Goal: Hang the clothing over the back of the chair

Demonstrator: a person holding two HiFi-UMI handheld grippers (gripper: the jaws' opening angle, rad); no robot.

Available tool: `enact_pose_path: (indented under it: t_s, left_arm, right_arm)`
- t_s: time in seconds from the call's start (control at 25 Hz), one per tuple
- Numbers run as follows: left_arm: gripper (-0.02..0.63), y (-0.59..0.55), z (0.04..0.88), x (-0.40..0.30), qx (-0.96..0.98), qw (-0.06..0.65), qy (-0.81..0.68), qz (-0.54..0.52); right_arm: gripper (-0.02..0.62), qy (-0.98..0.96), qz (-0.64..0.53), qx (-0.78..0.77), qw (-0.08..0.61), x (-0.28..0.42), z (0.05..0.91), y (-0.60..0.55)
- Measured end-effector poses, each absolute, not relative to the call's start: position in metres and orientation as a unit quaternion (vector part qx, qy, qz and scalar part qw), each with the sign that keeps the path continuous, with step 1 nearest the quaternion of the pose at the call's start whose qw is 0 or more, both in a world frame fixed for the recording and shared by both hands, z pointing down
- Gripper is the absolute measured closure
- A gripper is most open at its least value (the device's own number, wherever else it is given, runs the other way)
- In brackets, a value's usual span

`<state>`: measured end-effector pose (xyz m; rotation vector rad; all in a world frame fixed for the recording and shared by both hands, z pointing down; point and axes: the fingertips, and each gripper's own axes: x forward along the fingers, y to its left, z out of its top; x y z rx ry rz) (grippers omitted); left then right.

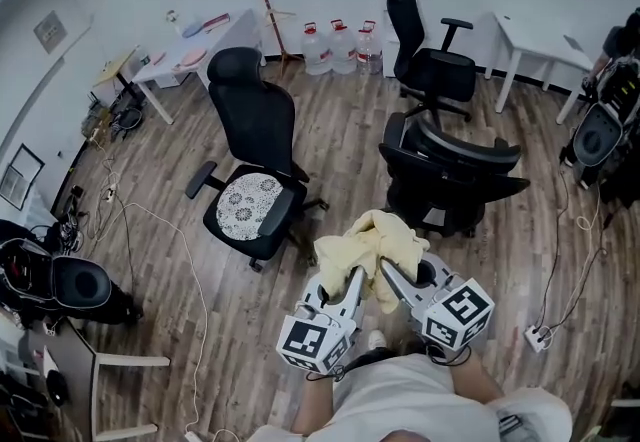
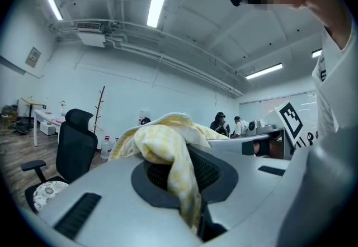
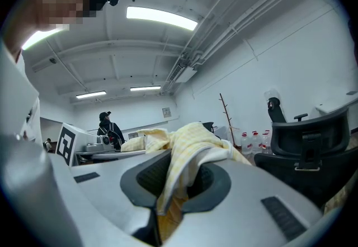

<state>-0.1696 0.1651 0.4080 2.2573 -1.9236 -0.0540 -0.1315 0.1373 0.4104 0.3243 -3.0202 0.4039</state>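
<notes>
— Your left gripper and right gripper each pinch a fold of the yellow clothing, which hangs bunched just short of the reclined black chair.
— How will it handle?
— Soft and light, probably (it sags between them). Grip nearer its edges so it spreads over the chair's back.

Yellow checked garment, black office chair
The garment is bunched and held off the floor, near centre; the chair stands upright just beyond, slightly right.

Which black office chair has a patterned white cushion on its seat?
The left chair in the head view; the far chair and the right chair show none.
</notes>
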Motion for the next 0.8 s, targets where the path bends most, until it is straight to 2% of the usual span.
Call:
enact_pose_path:
  t_s: [0.8]
  left_arm:
    - [0.565,0.104,0.409,-0.21,0.757,0.091,-0.647,-0.021]
  right_arm:
    - [0.537,-0.986,0.129,0.1,0.043,-0.174,0.41,0.075]
